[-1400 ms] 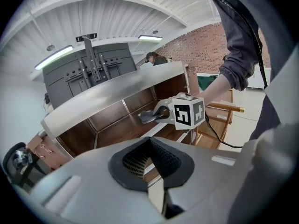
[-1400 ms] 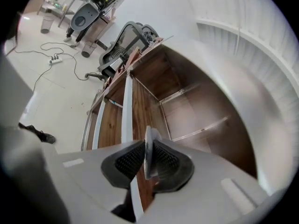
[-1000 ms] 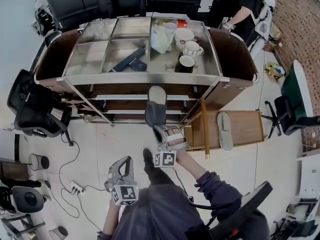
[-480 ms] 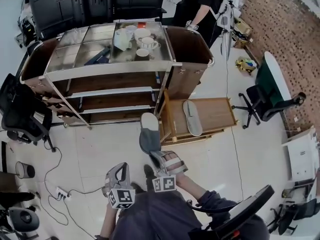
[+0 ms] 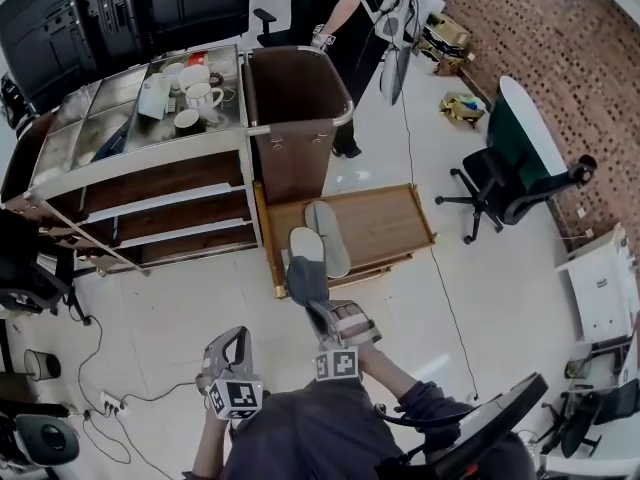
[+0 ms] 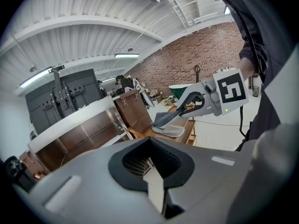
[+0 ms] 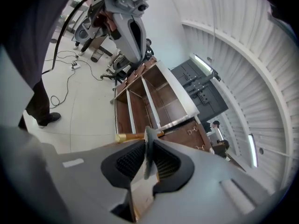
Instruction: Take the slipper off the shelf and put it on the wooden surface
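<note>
Pale floor [image 5: 500,298], brick wall [image 5: 560,38] at 2 o'clock. Right gripper [image 5: 318,308]: jaws narrow, clamped on the edge of the grey slipper [image 5: 302,260]. It hangs above the wooden surface [image 5: 385,223] at its 7 o'clock corner, just beside a second slipper [image 5: 328,236]; contact undetermined. Left gripper [image 5: 232,340]: jaws closed, empty. Shelf [image 5: 150,193] at 10 o'clock, well apart. Assessment: carry step; next, lower flat onto bare wood, then release.
</note>
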`<state>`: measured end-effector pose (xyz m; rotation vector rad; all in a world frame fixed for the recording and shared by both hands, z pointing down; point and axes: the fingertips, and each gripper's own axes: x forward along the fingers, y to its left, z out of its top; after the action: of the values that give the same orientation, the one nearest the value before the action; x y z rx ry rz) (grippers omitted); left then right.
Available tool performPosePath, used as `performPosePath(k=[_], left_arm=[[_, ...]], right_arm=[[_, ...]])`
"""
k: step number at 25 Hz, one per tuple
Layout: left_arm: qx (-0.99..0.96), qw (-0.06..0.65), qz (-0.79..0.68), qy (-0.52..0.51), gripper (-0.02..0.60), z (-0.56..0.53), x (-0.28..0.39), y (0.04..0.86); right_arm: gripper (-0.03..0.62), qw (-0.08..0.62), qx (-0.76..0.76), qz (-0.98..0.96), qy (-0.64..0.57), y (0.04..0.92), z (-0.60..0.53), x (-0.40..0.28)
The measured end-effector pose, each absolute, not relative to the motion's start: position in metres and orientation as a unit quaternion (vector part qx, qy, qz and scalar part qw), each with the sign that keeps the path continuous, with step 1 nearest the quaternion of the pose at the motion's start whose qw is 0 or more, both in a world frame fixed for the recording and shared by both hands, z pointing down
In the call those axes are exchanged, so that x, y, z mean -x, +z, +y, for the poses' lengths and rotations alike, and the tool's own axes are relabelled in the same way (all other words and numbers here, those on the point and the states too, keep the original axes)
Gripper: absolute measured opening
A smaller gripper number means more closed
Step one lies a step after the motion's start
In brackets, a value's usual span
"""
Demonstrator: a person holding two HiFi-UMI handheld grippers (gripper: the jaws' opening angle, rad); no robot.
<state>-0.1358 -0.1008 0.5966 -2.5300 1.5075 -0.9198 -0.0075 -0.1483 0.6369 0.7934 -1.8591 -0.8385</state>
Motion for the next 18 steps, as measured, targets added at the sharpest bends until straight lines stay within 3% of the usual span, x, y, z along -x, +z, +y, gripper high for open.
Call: performPosePath(k=[10, 18], left_arm=[[0.787, 0.004, 0.538, -0.301, 0.017, -0.182, -0.072, 0.586], [0.764, -0.007, 0.56, -0.321, 0.017, -0.196, -0.111, 0.586]], right_arm=[[0.058, 0.49, -0.237, -0.76, -0.355, 0.736, -0.274, -0.213], [0.061, 0.525, -0.192, -0.762, -0.327, 0.797, -0.321, -0.273]])
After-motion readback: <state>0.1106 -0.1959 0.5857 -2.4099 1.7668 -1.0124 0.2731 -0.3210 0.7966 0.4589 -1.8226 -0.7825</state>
